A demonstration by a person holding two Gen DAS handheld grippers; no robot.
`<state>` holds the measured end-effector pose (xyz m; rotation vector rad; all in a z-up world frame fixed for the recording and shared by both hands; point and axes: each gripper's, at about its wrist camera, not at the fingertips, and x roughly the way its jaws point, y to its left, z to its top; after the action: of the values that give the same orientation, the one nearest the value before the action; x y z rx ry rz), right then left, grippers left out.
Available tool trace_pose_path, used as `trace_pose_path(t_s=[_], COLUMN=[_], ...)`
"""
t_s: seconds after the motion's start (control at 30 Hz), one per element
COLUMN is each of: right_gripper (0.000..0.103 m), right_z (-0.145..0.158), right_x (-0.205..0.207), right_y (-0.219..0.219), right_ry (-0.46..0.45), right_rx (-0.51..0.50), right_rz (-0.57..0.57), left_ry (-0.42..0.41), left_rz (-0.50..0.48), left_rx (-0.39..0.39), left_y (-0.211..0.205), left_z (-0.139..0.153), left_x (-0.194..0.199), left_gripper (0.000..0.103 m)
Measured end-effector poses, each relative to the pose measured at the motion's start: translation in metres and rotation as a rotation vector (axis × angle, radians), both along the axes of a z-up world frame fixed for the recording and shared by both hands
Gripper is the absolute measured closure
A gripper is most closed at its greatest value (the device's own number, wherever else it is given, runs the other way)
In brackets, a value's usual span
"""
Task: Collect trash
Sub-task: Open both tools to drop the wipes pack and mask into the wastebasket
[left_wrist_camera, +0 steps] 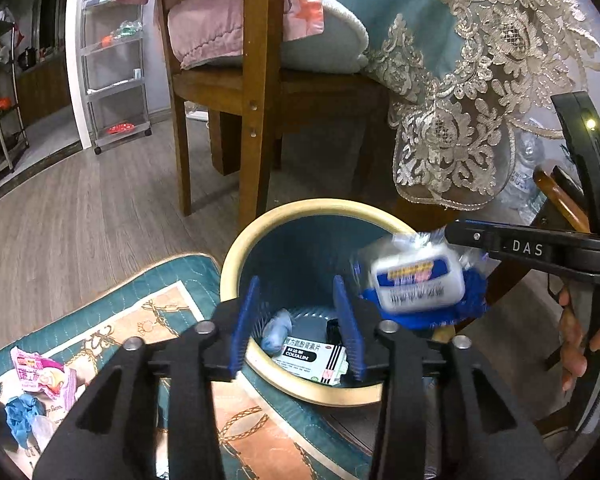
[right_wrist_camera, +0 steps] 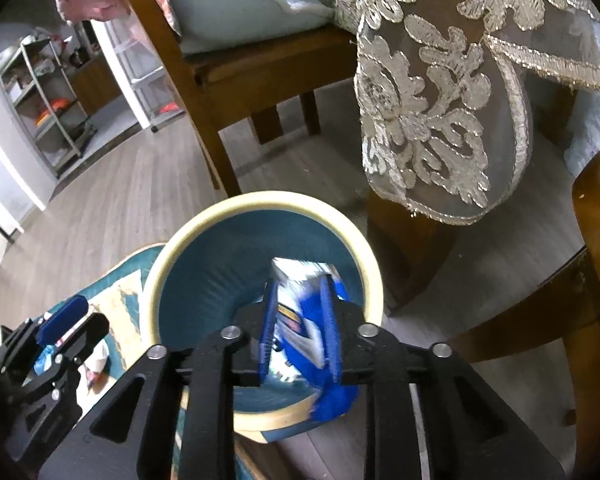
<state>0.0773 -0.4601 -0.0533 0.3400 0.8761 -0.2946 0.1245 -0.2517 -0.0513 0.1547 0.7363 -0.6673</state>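
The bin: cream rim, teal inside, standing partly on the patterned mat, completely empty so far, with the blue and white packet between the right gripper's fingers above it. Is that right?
Not quite. The bin is not empty: the left wrist view shows a medicine box and a pale blue crumpled piece on its bottom. The rest holds: the blue and white packet sits between the right gripper fingers above it.
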Motion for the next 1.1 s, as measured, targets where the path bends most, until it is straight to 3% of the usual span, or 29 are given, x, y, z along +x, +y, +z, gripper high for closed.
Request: trace_pose_path(t_s=[0.13,0.2,0.3,0.4,0.53,1.1], right_gripper=[0.067,0.05,0.033,0.019,0.014,0.011], right_z=[0.004,0.007,0.01,0.013,0.018,0.032], right_x=[0.002,0.002,0.002,0.001,0.002,0.012], right_y=[0.003,0.004,0.005,0.008,0.015,0.059], right_ry=[-0.013,-0.021,-0.037,-0.06,-0.073,-0.097], right_rx=[-0.011,-0.018,-0.019,0.001,-0.005,-0.005], right_rz=[0.01,0.009,0.01,0.017,0.031,0.082], left_ry=[-0.02,-0.031,-0.038,-0.052,-0.098,-0.164], left_rz=[-0.003,-0.002,0.0,0.006,0.046,0.115], left_rx=[0.001,0.001,-0.001,-0.002,-0.004,0.062], left_y=[0.003,0.005,0.01,0.016,0.03,0.08], left_z=[0.005,0.009,0.012,0.016,0.024,0.042], left_x=[-0.004,-0.006,-0.008,-0.01,-0.016,-0.029], left_gripper=[0.051,0.048,0.041,0.029,0.006,0.006])
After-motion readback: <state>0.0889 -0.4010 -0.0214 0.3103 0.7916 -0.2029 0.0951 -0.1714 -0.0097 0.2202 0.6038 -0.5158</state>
